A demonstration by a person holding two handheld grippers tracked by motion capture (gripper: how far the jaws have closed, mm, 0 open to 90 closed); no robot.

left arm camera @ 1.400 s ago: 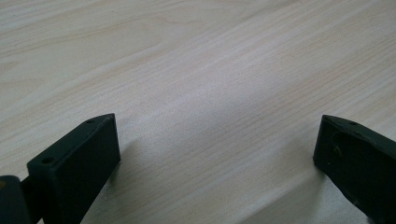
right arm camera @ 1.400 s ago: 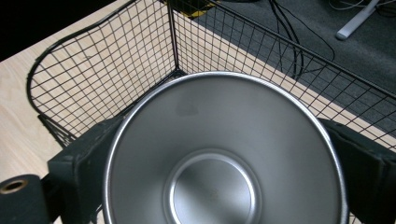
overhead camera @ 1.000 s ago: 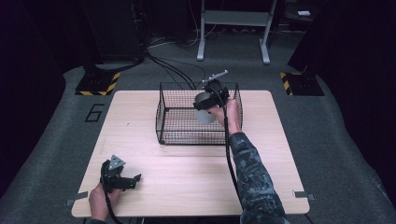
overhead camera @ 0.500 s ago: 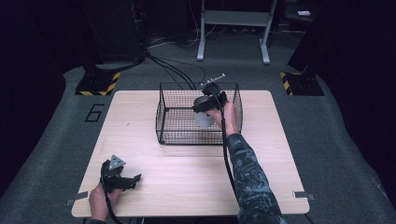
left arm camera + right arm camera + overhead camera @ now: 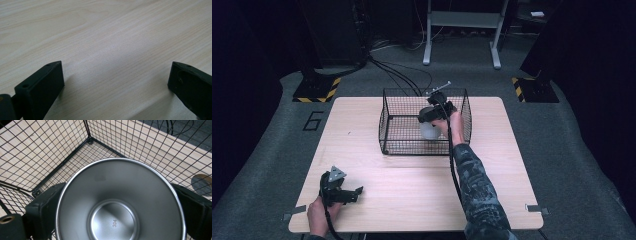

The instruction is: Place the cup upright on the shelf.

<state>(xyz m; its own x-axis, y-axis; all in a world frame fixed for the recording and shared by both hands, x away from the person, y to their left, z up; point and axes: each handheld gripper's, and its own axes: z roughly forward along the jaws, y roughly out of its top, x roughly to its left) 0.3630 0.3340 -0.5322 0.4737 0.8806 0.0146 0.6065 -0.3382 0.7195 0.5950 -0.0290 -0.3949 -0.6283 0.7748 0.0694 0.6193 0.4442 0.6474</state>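
My right gripper (image 5: 432,117) reaches down into a black wire basket (image 5: 391,131) at the back middle of the table, and it is shut on a steel cup (image 5: 430,130). In the right gripper view the cup (image 5: 117,202) faces me mouth up, stamped 304 on its bottom, with a black jaw pressed to each side of its rim. My left gripper (image 5: 354,192) lies low over the table's front left corner, held by a hand, its jaws wide apart. Bare wood (image 5: 112,62) lies between those jaws in the left gripper view.
The wooden table (image 5: 512,165) has open room in front of and beside the basket. Basket walls (image 5: 62,147) rise close around the cup. Cables (image 5: 397,75) and hazard-striped blocks (image 5: 314,90) lie on the grey floor behind the table.
My right gripper has sunk a little lower into the basket with the cup. The left gripper has stayed where it was.
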